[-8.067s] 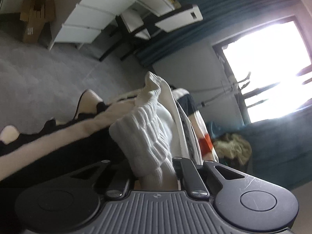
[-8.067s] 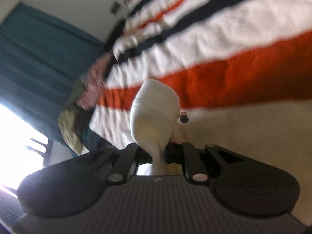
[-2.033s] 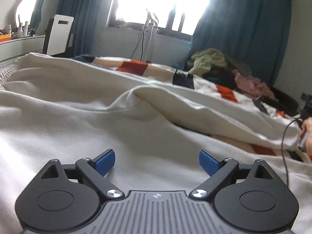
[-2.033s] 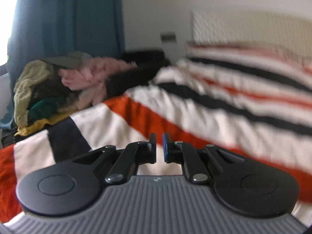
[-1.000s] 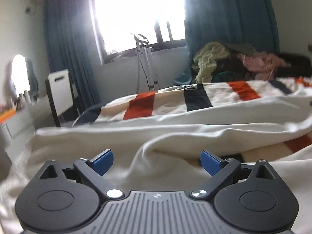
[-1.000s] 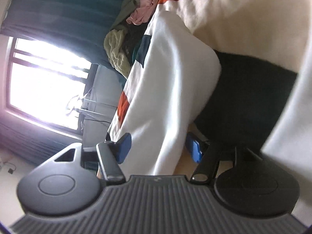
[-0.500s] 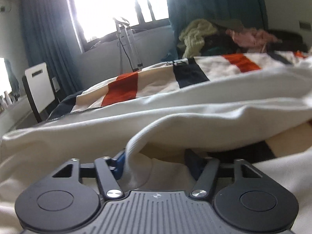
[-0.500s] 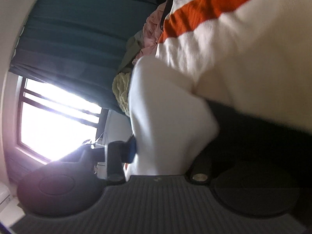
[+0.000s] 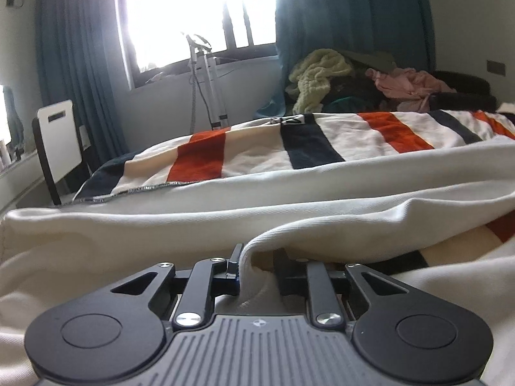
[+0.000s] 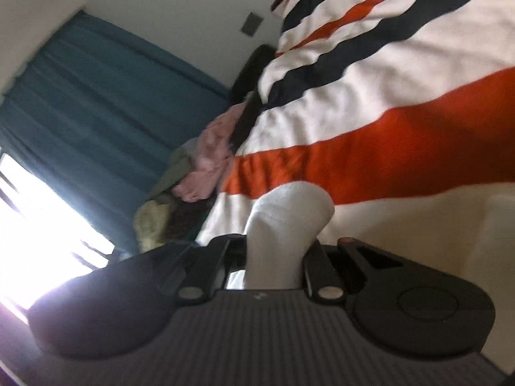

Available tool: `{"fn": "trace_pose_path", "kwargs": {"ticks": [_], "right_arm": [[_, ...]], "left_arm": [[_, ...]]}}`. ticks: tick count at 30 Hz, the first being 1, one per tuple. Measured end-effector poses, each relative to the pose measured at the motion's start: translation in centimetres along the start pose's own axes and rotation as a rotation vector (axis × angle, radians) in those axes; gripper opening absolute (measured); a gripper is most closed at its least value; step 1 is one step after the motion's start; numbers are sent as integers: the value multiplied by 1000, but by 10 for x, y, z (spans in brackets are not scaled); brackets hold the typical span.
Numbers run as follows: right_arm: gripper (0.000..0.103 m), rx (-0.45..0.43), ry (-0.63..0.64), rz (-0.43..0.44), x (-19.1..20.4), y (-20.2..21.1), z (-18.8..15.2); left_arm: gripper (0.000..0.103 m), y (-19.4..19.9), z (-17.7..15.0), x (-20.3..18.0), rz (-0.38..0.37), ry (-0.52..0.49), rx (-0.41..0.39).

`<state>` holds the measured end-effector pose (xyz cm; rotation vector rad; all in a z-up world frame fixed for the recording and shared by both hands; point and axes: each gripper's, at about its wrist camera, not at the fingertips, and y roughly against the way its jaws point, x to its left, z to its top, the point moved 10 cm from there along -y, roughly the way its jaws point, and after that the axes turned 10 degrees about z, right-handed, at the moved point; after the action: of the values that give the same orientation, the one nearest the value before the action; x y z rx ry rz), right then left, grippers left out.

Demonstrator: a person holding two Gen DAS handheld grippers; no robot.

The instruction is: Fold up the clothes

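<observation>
Left gripper: low over the bed, jaws closing, a raised fold of the cream garment between them (fold edge against the jaw at 9 o'clock, a small gap visible toward the jaw at 3 o'clock). Cream garment: spread across the near half of the bed, filling the left wrist view from 9 o'clock through 6 o'clock to 3 o'clock, with long creases running toward 3 o'clock. Striped blanket: beneath and beyond the garment, bands of orange, navy and white, reaching toward 12 o'clock. Pile of clothes: beyond the blanket at 1 o'clock (yellow-green and pink pieces on top), in front of the teal curtain. Window: bright, at 12 o'clock. White chair: at 9 o'clock, beside the bed. Right gripper: view rolled sideways and blurred, jaws pressed together on a bunched white end of the garment, standing up between them at centre. Same striped blanket across the right wrist view from 12 o'clock to 3 o'clock; curtain at 10 o'clock; clothes pile between curtain and blanket.
</observation>
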<state>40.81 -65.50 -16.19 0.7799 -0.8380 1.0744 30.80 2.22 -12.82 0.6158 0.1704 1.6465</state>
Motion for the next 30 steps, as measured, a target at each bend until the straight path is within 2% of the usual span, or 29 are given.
{"fn": "trace_pose_path", "kwargs": {"ticks": [5, 8, 12, 16, 21, 24, 26, 27, 28, 29, 30], "right_arm": [[9, 18, 27, -133, -36, 15, -14], [9, 21, 52, -168, -41, 28, -15], [9, 25, 273, -184, -23, 35, -5], [9, 78, 473, -220, -19, 36, 2], [10, 127, 511, -261, -32, 40, 15], [12, 148, 535, -280, -41, 43, 10], [18, 157, 568, -277, -37, 46, 8], [25, 163, 581, -267, -33, 48, 8], [28, 176, 592, -260, -28, 50, 7], [39, 190, 595, -252, -24, 54, 7], [58, 196, 600, -238, -19, 60, 6]], "left_arm": [[16, 9, -4, 0, -26, -24, 5], [15, 18, -4, 2, -57, -18, 8], [15, 25, -9, -2, -116, -54, 22], [13, 24, -21, -5, -186, -122, 64], [13, 19, -35, -3, -265, -123, 113], [14, 16, -34, 0, -273, -91, 125], [19, 18, -32, 3, -266, -69, 127], [22, 20, -31, 4, -266, -54, 131], [35, 24, -28, 5, -268, -33, 136], [47, 28, -26, 6, -270, -11, 141], [50, 32, -23, 7, -272, 10, 146]]}}
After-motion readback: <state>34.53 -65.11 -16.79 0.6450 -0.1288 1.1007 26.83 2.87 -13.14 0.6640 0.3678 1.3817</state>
